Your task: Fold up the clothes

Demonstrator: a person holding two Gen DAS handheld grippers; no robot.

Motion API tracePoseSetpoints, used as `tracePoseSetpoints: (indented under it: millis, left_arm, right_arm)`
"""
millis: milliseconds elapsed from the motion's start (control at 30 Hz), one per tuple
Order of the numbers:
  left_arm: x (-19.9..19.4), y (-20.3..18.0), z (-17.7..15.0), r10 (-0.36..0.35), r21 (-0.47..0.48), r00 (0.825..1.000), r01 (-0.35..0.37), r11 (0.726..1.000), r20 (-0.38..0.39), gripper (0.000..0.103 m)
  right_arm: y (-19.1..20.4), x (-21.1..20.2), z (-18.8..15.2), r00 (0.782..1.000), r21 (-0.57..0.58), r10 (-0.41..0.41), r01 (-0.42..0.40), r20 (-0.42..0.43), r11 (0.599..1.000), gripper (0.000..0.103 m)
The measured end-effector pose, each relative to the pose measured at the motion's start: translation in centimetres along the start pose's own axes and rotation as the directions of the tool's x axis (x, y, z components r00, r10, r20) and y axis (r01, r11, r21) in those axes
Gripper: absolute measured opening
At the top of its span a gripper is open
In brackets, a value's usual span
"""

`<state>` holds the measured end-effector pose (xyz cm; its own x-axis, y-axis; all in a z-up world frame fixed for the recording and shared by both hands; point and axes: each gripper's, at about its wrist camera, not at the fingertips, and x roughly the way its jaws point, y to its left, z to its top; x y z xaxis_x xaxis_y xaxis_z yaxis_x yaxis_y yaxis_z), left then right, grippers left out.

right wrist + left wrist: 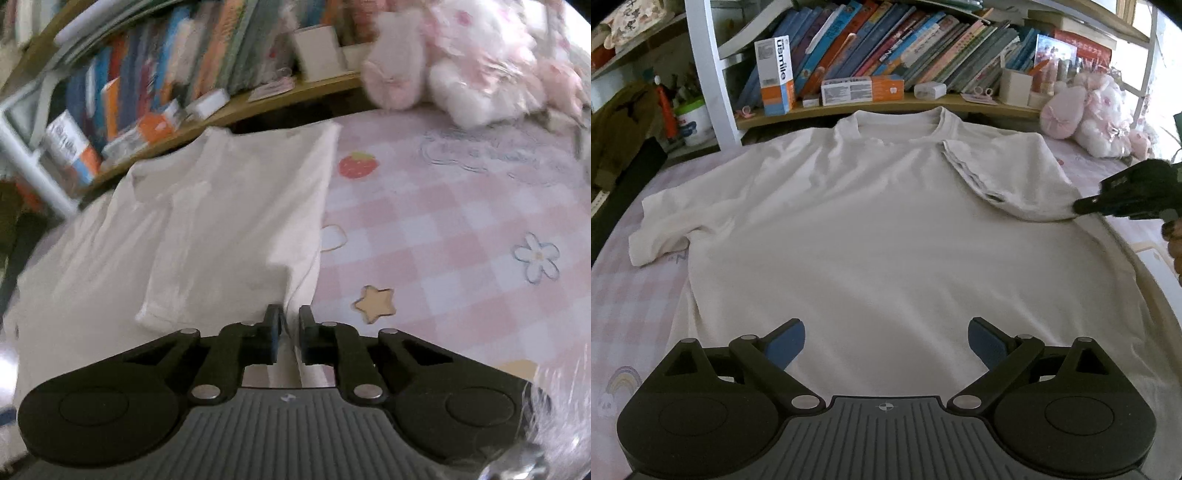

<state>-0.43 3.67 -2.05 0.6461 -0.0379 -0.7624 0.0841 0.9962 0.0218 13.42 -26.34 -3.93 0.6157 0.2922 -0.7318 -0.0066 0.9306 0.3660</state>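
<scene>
Now, by label:
Shirt: a white T-shirt (871,221) lies flat on the pink checked sheet (461,229), collar toward the bookshelf (886,107).
Right sleeve: folded in over the chest, its hem (967,173) running slantwise from the collar down toward the side.
Left sleeve: spread out flat on the sheet (661,229), not folded.
Left gripper: (886,345) hangs over the shirt's lower part, blue pads (786,347) spread wide, nothing between them.
Right gripper: (290,328) at the shirt's right edge, where the folded sleeve meets the side; jaws drawn nearly together, with white cloth in the narrow gap. Whether the pads press on the cloth I cannot tell, as the view is blurred.
Right gripper from the left view: black tip (1087,205) touching the shirt's edge, a hand (1174,240) behind it.
Shelf: books (886,40), white-and-orange boxes (775,74).
Far corner: pink and white plush toys (1097,114) on the sheet, well apart from the shirt.
</scene>
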Motion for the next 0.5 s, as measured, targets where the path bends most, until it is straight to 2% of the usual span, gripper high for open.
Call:
tracePoseSetpoints:
  millis: [67, 133, 233, 267, 300, 500]
  left_arm:
    - [-0.1, -0.1, -0.1, 0.007, -0.005, 1.000, -0.007, 1.000, -0.002, 0.097]
    - [0.0, 0.1, -0.2, 0.013, -0.015, 1.000, -0.013, 1.000, -0.011, 0.097]
    - [0.0, 0.2, -0.2, 0.022, -0.029, 1.000, -0.022, 0.999, -0.020, 0.097]
    - [0.0, 0.1, -0.2, 0.024, -0.029, 1.000, -0.024, 0.999, -0.020, 0.097]
    - [0.0, 0.0, -0.2, 0.025, -0.027, 0.999, -0.026, 0.999, -0.021, 0.097]
    - [0.1, -1.3, -0.4, 0.042, 0.005, 0.998, -0.042, 0.999, -0.050, 0.097]
  right_arm:
    - [-2.1, -0.3, -0.1, 1.000, 0.116, 0.015, -0.015, 0.004, 0.993, 0.008]
    - [-3.0, -0.4, 0.0, 0.998, 0.146, 0.060, -0.058, -0.009, 0.988, 0.008]
    - [-3.1, -0.6, 0.9, 0.995, 0.115, 0.092, -0.088, -0.026, 0.989, 0.025]
    - [-3.2, -0.7, 1.4, 0.995, 0.113, 0.097, -0.095, -0.009, 0.989, 0.035]
    - [-3.4, -0.9, 2.0, 0.995, 0.110, 0.102, -0.102, 0.008, 0.989, 0.038]
    - [-3.9, 2.3, 7.4, 0.998, 0.108, 0.062, -0.064, 0.020, 0.992, 0.038]
